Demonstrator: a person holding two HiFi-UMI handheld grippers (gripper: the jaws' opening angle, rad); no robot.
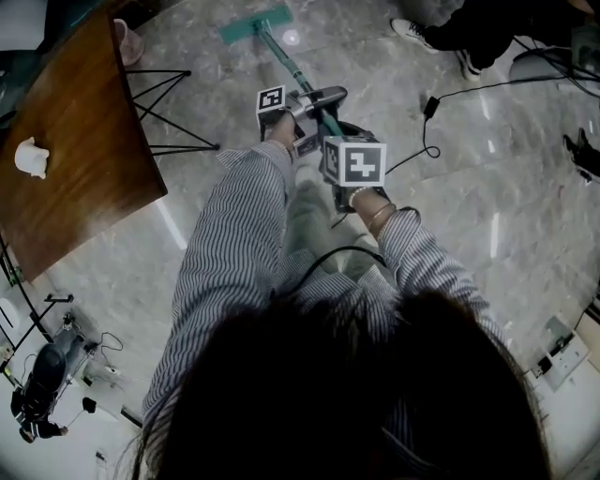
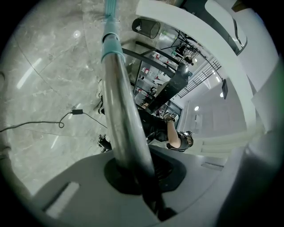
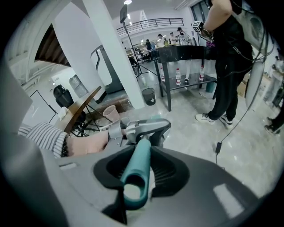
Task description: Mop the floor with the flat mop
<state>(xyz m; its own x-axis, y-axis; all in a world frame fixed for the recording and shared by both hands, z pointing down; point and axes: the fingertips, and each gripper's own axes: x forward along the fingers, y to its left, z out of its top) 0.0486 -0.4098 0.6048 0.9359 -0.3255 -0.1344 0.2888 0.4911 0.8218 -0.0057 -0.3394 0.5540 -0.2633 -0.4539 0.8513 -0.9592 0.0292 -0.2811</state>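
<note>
Flat mop pole (image 1: 292, 66) ran from the grippers toward 11 o'clock, its head (image 1: 255, 25) flat on the floor (image 1: 469, 216). Left gripper (image 2: 133, 170), nearer the head, clamped the steel shaft (image 2: 120, 102); right gripper (image 3: 135, 179) pinched the teal grip end (image 3: 138, 164).

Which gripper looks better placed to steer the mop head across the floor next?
Probably the left. The left gripper grips the metal pole lower down, nearer the mop head; the right gripper holds the teal handle end, farthest from it.
</note>
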